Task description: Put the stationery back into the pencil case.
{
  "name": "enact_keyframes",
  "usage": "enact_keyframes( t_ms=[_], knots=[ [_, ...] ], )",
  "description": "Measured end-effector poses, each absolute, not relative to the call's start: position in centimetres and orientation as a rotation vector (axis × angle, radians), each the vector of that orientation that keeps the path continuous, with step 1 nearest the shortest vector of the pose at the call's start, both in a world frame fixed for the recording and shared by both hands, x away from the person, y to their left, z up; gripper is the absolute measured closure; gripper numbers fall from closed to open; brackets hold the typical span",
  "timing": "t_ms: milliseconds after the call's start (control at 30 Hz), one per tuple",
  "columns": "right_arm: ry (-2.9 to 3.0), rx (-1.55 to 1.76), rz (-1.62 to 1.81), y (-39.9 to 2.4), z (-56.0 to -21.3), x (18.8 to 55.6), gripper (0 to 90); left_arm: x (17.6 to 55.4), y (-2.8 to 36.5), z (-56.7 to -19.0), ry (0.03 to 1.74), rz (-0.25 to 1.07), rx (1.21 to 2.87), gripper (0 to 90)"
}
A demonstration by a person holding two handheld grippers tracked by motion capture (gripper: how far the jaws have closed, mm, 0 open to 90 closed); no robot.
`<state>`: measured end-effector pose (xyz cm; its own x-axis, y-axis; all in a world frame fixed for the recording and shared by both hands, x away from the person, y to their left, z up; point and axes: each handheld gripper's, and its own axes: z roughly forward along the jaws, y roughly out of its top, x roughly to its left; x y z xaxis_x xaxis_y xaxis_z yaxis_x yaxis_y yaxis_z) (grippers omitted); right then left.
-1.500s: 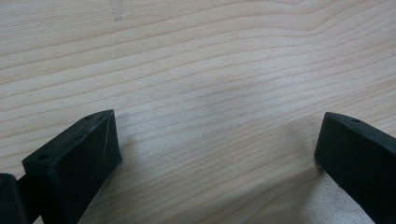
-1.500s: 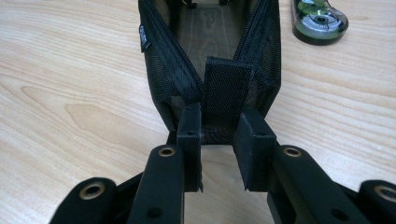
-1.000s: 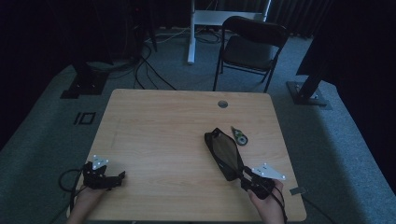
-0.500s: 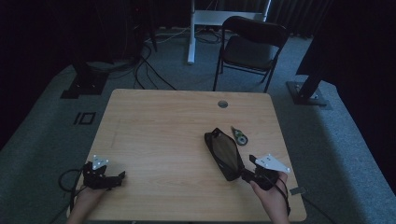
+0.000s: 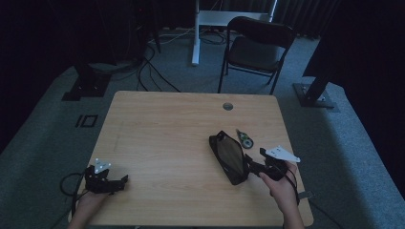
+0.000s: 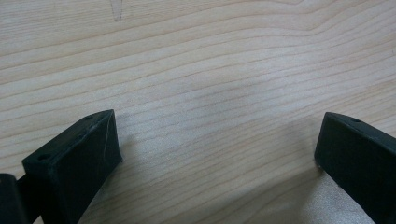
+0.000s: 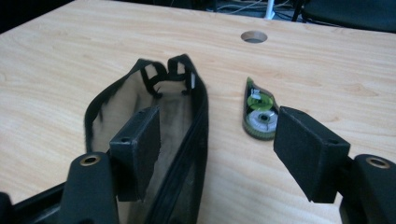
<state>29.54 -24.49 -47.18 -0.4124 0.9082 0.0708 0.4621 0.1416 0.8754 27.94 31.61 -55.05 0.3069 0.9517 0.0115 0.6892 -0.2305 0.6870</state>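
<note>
While the right gripper has just been opening its jaws around the black pouch's edge without pressing it, the pouch lies near the table's right edge. Beside it sits a correction tape dispenser. At the near left corner, the left gripper rests wide and empty.

a dim lab: bare wooden table, folding chair, floor cables, stand bases.

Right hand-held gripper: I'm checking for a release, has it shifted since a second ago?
Yes. The right hand-held gripper moved right, off the black pouch, jaws just opening.

Pouch near end cut off below, its inside hidden behind one jaw, tape dispenser tiny
</note>
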Motion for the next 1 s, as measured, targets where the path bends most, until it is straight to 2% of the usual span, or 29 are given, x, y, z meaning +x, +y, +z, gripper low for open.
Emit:
enact_keyframes(
  t_ms=[400,1000],
  knots=[
    [1.903,1.33,1.184,-26.2,-47.9,32.8,27.5,27.9,31.6,-55.1,1.452,0.59,1.999,0.1],
    [1.948,1.391,1.095,-27.0,-51.7,38.3,29.1,27.9,31.6,-55.0,1.452,0.589,2.0,0.2]
  ],
)
